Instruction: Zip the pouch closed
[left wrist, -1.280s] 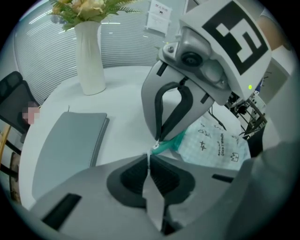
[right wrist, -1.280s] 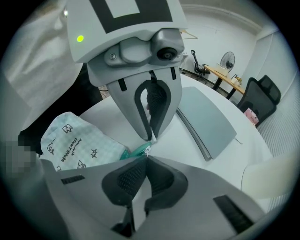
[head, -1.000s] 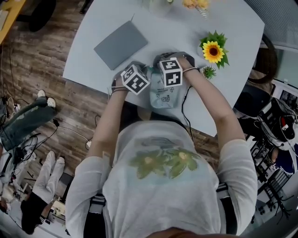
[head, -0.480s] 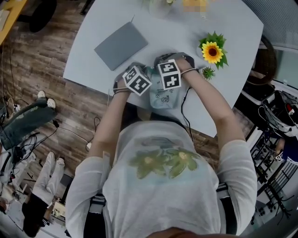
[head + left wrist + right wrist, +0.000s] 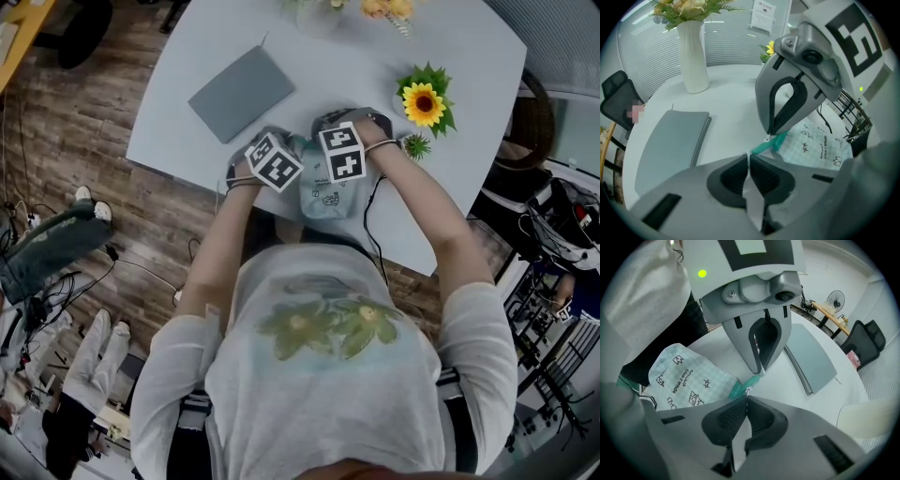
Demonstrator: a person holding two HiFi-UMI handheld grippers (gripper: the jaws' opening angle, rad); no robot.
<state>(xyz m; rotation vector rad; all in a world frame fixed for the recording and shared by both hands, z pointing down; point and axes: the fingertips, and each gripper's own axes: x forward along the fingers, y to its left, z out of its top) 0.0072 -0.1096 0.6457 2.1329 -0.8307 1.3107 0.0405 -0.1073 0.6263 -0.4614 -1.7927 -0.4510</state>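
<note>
Left hand-held gripper [image 5: 749,157] and right hand-held gripper [image 5: 745,398] pinch the pouch's [image 5: 689,376] teal end, hidden overhead.

Pouch [image 5: 684,376] was soft printed cloth; table [image 5: 309,56] looked smooth, matt; floor [image 5: 94,94] was wood planks; vase [image 5: 693,56] looked glossy white.

pouch [image 5: 328,192] is mint check w/ black doodles, teal zip [image 5: 765,146], grey folder [image 5: 242,91], yellow sunflower [image 5: 424,103], white table [image 5: 469,56]

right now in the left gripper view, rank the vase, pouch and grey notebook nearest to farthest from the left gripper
1. pouch, right at the jaws
2. grey notebook, flat on the left
3. white vase, far back, upper left
</note>
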